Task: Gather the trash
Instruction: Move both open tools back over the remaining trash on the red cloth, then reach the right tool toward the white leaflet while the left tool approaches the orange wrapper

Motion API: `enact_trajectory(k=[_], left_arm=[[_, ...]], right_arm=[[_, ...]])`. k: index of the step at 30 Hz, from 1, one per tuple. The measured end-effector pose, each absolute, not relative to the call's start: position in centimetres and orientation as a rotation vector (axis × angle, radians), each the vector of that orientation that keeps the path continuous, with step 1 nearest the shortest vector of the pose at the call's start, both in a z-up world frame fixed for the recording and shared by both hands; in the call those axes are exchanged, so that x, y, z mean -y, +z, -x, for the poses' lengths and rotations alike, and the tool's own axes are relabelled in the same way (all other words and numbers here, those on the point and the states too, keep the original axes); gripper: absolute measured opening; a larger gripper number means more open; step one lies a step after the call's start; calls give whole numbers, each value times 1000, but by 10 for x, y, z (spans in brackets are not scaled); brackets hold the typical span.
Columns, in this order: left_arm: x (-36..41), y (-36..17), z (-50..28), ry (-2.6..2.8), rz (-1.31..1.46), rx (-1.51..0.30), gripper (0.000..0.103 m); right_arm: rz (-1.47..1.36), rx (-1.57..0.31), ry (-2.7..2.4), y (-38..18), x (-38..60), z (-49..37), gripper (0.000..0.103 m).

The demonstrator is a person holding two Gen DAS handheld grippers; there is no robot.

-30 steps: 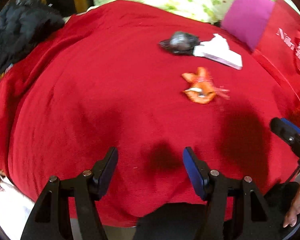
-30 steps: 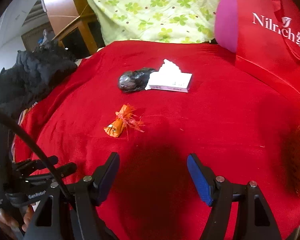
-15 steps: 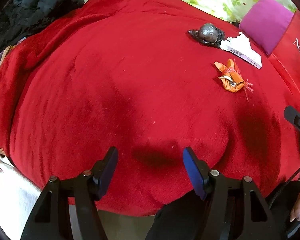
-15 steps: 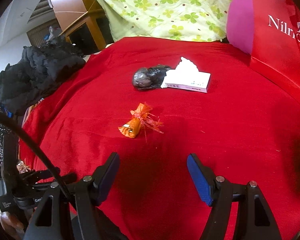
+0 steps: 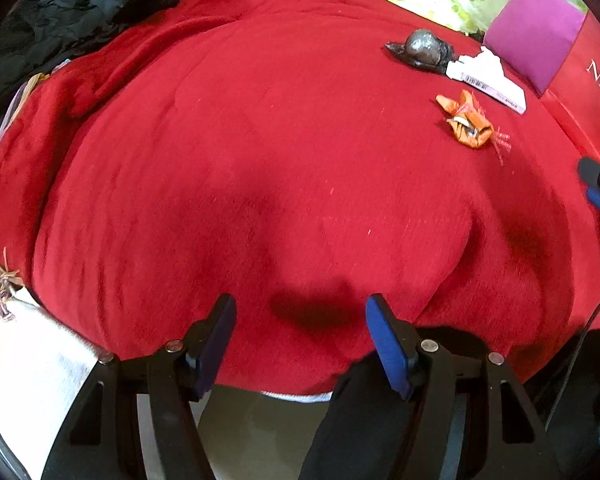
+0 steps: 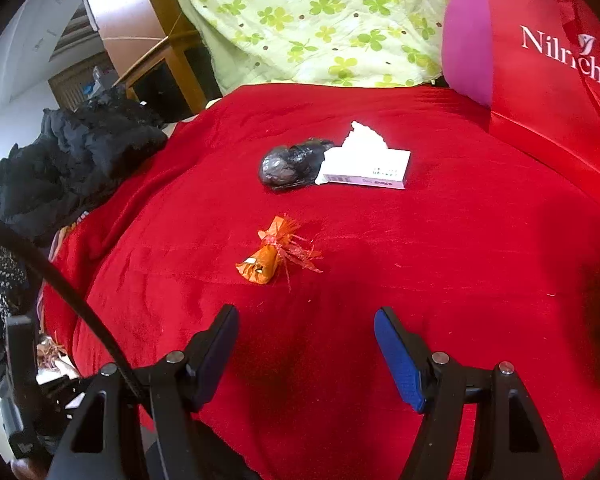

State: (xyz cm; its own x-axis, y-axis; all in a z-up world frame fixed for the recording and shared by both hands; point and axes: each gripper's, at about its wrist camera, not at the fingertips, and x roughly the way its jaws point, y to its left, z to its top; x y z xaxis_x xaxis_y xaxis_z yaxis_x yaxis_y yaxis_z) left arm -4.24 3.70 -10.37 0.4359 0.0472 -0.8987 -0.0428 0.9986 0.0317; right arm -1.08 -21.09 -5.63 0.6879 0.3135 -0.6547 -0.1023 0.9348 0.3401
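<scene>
Three bits of trash lie on a red blanket (image 6: pixel 440 264): an orange crumpled wrapper (image 6: pixel 270 258), a black crumpled plastic bag (image 6: pixel 290 164) and a white torn box (image 6: pixel 366 166) touching it. In the left wrist view they sit far right: the wrapper (image 5: pixel 468 122), the bag (image 5: pixel 422 48), the box (image 5: pixel 488 78). My right gripper (image 6: pixel 306 332) is open and empty, just in front of the wrapper. My left gripper (image 5: pixel 300 324) is open and empty at the blanket's near edge, far from the trash.
A red shopping bag (image 6: pixel 548 64) with white lettering stands at the right, a magenta cushion (image 6: pixel 466 44) beside it. A green floral cloth (image 6: pixel 320 20) lies behind. A black jacket (image 6: pixel 76 160) is heaped at the left. White cloth (image 5: pixel 28 360) hangs below the blanket's edge.
My left gripper has pulled back and left toward the blanket's near edge. My right gripper has moved forward, closer to the orange wrapper. Both stay open.
</scene>
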Motion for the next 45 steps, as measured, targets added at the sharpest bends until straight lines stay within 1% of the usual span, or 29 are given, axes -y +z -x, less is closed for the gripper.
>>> enact_trajectory(k=[15,28,45], left_arm=[[-34,-108,72,85,-67,-1143,68],[-30,-115,96,78,-80,-1189,68],[-44,-123,87,72,-52,-1210,68]], right_arm=[[-306,-738,244,-51,218,16,74],[-322,-738,248,-52,222,13,74],[-319,-751,230,-54,226,11,74]])
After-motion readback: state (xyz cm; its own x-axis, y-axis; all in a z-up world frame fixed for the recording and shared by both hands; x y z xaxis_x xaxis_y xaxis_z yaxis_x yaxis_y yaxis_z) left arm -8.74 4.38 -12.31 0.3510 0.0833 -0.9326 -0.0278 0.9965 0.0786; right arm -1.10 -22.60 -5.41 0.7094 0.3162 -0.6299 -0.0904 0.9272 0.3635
